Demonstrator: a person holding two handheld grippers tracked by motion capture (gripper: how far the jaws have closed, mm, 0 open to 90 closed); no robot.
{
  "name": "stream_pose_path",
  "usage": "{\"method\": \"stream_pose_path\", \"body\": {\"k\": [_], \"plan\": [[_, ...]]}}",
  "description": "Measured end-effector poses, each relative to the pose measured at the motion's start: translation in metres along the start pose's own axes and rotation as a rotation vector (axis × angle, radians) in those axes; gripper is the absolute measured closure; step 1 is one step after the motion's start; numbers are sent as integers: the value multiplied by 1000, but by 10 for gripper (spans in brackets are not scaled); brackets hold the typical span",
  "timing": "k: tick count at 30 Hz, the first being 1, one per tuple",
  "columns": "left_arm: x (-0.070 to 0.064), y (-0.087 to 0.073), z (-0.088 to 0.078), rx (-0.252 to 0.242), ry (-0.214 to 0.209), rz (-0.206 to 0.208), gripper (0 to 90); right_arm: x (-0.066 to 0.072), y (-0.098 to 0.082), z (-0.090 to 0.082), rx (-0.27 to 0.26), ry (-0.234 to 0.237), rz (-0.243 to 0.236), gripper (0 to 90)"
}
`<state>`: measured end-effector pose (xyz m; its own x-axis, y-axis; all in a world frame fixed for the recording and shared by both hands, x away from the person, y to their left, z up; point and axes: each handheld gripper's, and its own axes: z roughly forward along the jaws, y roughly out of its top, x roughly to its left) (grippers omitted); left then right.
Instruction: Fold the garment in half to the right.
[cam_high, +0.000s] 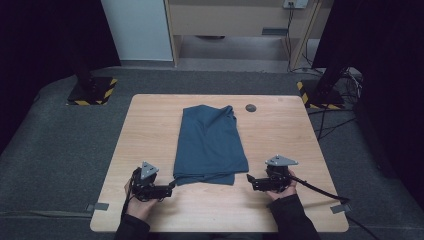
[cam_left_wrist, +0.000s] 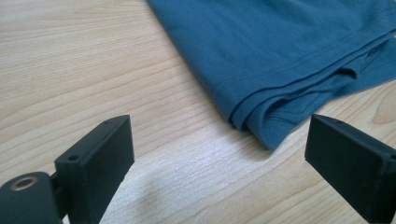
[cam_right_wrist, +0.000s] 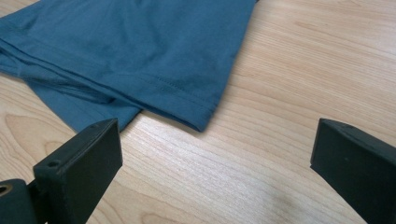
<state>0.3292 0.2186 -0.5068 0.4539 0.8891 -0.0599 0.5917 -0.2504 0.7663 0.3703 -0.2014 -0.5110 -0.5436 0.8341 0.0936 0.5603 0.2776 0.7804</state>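
Here both tools stand ready: the left gripper (cam_high: 171, 186) and the right gripper (cam_high: 248, 178) have their jaws spread wide and hold nothing, each aimed inward at a near corner of the folded blue shirt (cam_high: 210, 142). The shirt lies in a long strip down the middle of the wooden table (cam_high: 150, 125), its layered hem nearest the person. That flanking stance probably lets each gripper pinch one corner for the next fold. A small dark disc (cam_high: 250, 108) sits beyond.
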Motion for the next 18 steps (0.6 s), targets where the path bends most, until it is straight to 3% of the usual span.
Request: {"method": "stream_pose_path", "body": {"k": [18], "plan": [[14,-8,-9,-4,24,-21,66,-14,-5,-6,-1,-25,28,19]]}}
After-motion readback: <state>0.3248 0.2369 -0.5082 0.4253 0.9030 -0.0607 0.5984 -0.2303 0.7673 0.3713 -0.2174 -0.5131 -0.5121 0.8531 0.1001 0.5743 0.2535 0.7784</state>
